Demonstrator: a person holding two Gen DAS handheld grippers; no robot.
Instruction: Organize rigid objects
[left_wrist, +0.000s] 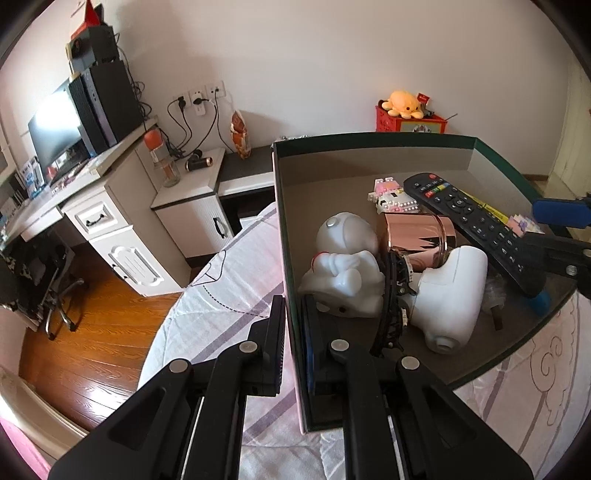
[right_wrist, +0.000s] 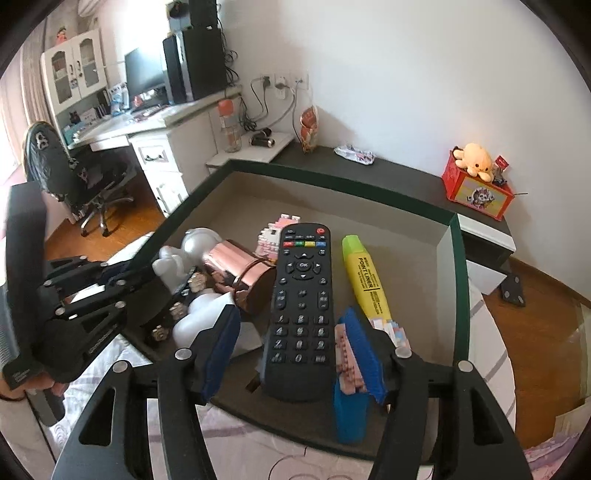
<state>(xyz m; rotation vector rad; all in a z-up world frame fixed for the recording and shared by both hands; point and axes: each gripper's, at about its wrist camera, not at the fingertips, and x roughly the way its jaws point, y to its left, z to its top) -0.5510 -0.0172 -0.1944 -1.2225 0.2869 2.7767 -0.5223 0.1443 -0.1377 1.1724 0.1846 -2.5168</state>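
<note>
Two grippers share the job: the left gripper (left_wrist: 293, 343) jaws pinch the box wall (left_wrist: 290, 258), steadying it on the bed, while the right gripper (right_wrist: 295, 350) jaws stand spread around the remote (right_wrist: 301, 306), which rests inside the box.

Bright daylight, blown-out glare on the monitor (left_wrist: 55, 122), strong fisheye bending and dark vignette at edges.

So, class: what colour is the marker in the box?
Yellow with a green cap; right wrist view.
</note>
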